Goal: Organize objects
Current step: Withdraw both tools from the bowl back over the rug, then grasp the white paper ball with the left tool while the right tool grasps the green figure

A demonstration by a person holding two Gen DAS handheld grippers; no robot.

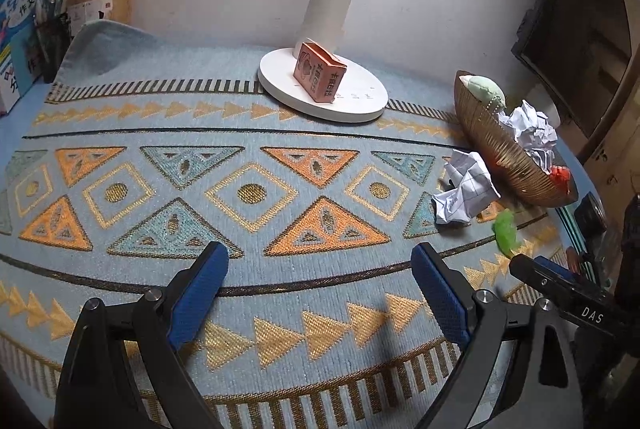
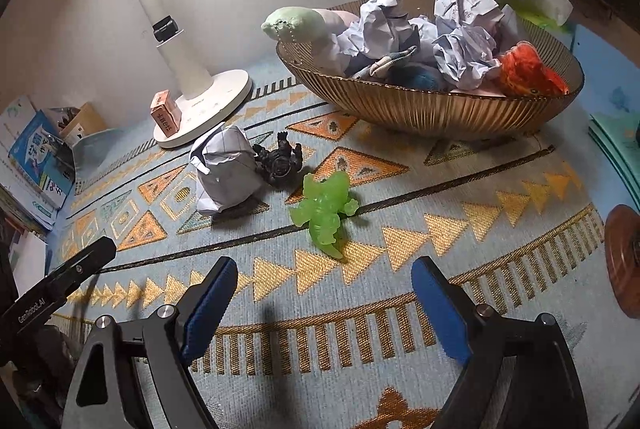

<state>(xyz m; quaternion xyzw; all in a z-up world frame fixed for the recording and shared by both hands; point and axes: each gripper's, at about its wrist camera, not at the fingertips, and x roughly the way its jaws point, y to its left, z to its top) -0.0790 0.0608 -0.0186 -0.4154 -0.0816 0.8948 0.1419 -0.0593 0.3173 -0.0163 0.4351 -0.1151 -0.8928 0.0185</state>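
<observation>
A gold ribbed bowl (image 2: 432,109) on the patterned cloth holds crumpled papers (image 2: 464,41), a pale green plush (image 2: 296,23), a blue toy and an orange toy (image 2: 528,69). In front of it lie a green translucent dinosaur (image 2: 326,207), a black figure (image 2: 280,161) and a crumpled paper ball (image 2: 224,173). My right gripper (image 2: 324,303) is open and empty, just short of the dinosaur. My left gripper (image 1: 320,289) is open and empty over the cloth; the bowl (image 1: 500,149), paper ball (image 1: 464,189) and dinosaur (image 1: 505,231) are to its right.
A white lamp base (image 1: 352,101) carries an orange box (image 1: 318,73) at the back. Books (image 1: 20,29) and a pen holder (image 1: 52,37) stand at the far left. A brown round object (image 2: 624,261) sits at the right edge. Teal sheets (image 2: 616,145) lie right of the bowl.
</observation>
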